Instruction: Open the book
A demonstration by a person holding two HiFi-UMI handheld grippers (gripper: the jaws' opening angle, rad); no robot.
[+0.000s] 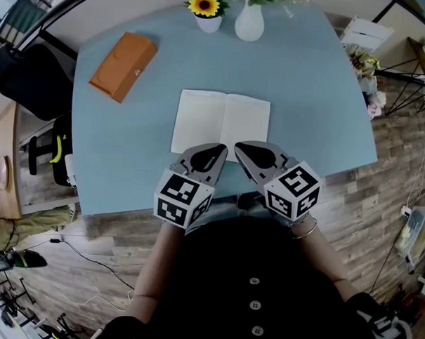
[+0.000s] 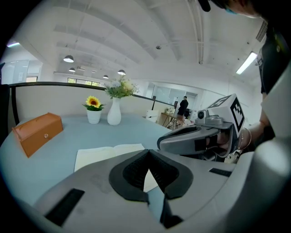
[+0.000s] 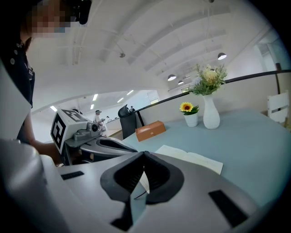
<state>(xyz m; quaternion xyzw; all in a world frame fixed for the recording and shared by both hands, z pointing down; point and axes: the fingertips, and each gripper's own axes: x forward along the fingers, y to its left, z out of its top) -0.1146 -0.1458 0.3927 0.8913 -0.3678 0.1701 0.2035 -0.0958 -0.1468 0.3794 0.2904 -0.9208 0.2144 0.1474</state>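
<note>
The book (image 1: 222,120) lies open and flat on the blue table (image 1: 321,100), its pale pages facing up. My left gripper (image 1: 217,151) sits just in front of the book's near edge, jaws shut with nothing between them. My right gripper (image 1: 242,147) hovers beside it, over the near edge of the right page, also shut and empty. In the left gripper view the jaws (image 2: 148,153) meet at their tips, with the book (image 2: 102,152) beyond them and the right gripper (image 2: 195,139) alongside. From the right gripper view, the closed jaws (image 3: 143,154) point at the book (image 3: 191,157).
An orange box (image 1: 123,65) lies at the table's far left. A small pot with a sunflower (image 1: 205,10) and a white vase (image 1: 249,21) stand at the far edge. A white chair (image 1: 366,33) is beyond the far right corner. The table's near edge runs right under both grippers.
</note>
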